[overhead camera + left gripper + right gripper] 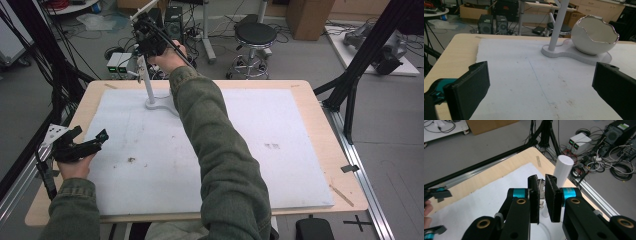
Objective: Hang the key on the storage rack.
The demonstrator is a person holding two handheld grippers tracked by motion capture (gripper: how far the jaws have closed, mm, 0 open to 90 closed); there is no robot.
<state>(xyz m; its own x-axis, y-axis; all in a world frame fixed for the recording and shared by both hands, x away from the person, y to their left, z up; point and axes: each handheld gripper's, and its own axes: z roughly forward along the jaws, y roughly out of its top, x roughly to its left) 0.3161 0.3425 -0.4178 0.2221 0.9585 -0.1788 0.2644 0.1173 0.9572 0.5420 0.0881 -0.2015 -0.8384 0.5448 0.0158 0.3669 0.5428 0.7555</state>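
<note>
While my left gripper (90,134) rests near the table's (320,125) left edge, well apart from the stand (148,86), the high view has my right gripper (150,39) up at the stand's top, arm stretched across the mat (280,150). From the left gripper view, my left gripper (540,87) has its jaws spread wide with nothing between them, looking at the stand (557,25) and the bowl (594,35) that sits on its base, an eggshell shape with a jagged shiny rim. Looking along my right gripper (542,195), the jaws are drawn nearly together on a small silvery piece (540,183), just beside the stand's (562,168) white post; what the piece is I cannot tell. I judge it light, thin and probably slippery metal, maybe limp like a chain, so it could slide or droop out of a loose pinch. The grip belongs where it is, deep between the flat pads. The stand looks light and top-heavy; a snag could tip it.
</note>
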